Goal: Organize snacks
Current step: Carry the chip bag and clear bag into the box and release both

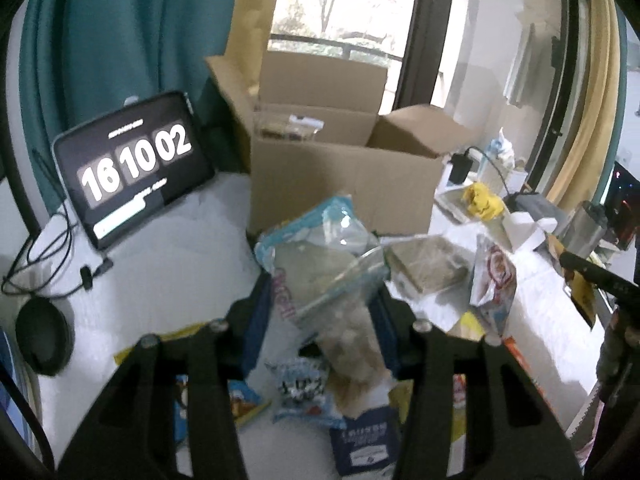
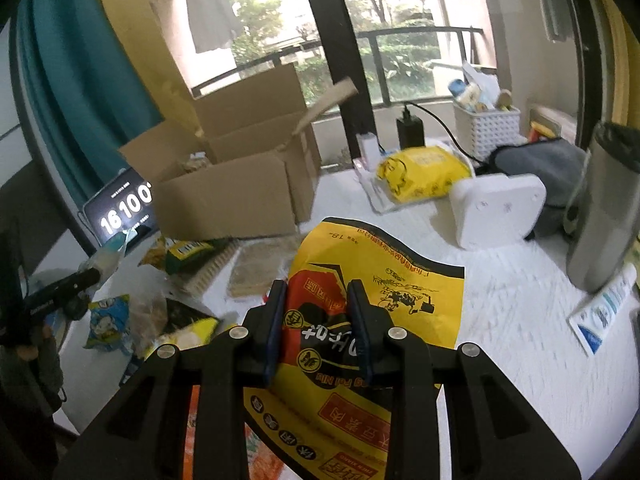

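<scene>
My left gripper (image 1: 320,292) is shut on a clear and light-blue snack bag (image 1: 320,256), held above the white table in front of the open cardboard box (image 1: 344,172). My right gripper (image 2: 318,308) is shut on a yellow, red and black snack packet (image 2: 380,292), lifted over the table, with the same box (image 2: 228,196) to its far left. Several loose snack packs lie on the table below the left gripper (image 1: 300,392) and at the left of the right wrist view (image 2: 108,320). The left gripper also shows at the left edge there (image 2: 60,288).
A tablet showing a clock (image 1: 132,168) stands left of the box, with cables and a black round object (image 1: 44,340). A white device (image 2: 496,208), yellow bag (image 2: 424,176), white basket (image 2: 486,128), grey pouch and steel tumbler (image 2: 604,208) sit at the right.
</scene>
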Demonstrator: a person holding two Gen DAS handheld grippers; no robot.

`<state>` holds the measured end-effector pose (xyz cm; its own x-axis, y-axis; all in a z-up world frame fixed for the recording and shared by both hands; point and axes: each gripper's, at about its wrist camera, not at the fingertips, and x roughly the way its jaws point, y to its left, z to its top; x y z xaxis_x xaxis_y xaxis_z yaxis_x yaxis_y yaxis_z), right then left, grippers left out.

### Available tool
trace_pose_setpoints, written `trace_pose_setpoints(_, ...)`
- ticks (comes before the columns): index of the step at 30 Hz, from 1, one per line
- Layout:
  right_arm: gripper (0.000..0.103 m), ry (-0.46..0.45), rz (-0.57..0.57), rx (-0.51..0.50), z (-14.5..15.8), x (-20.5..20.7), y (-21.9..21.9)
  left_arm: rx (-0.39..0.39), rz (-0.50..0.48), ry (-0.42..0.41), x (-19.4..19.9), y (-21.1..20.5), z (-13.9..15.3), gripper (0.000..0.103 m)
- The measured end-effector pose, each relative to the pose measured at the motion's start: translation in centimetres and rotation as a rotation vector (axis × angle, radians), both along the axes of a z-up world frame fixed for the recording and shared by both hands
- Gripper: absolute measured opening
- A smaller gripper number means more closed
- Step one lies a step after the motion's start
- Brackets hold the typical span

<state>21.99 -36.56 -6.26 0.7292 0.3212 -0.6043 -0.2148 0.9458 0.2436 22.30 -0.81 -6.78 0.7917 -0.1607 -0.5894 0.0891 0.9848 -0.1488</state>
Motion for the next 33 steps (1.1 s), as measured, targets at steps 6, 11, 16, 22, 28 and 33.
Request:
trace_pose_setpoints(6, 0.033, -0.032, 0.036, 0.004, 1.3, 1.6, 1.1, 0.030, -0.018, -0.043, 1.3, -0.7, 1.6, 0.049)
trace_pose_setpoints(11, 0.033, -0.065, 0.070, 0.001, 2.5, 3.4, 2.4, 0.051, -0.030, -0.077, 2.8, -1.0, 2.7, 0.049)
trace_pose_setpoints(16, 0.033, -0.083, 0.095, -0.002, 3.3, 4.9, 3.5, 0.059, -0.033, -0.091, 4.4, -0.9, 3.2, 0.049)
trace_pose_setpoints(22, 0.033, -0.095, 0.127, -0.008, 3.8, 6.7, 4.9, 0.087, -0.032, -0.112, 6.5, -0.6, 3.8, 0.049)
trace_pose_setpoints(28, 0.033, -0.106, 0.172, -0.021, 4.2, 8.9, 6.7, 0.120, -0.031, -0.131, 9.2, -0.3, 4.3, 0.049)
trace_pose_setpoints(33, 0.033, -0.121, 0.209, -0.026, 4.6, 10.7, 8.3, 0.136, -0.033, -0.141, 11.2, -0.3, 4.5, 0.049)
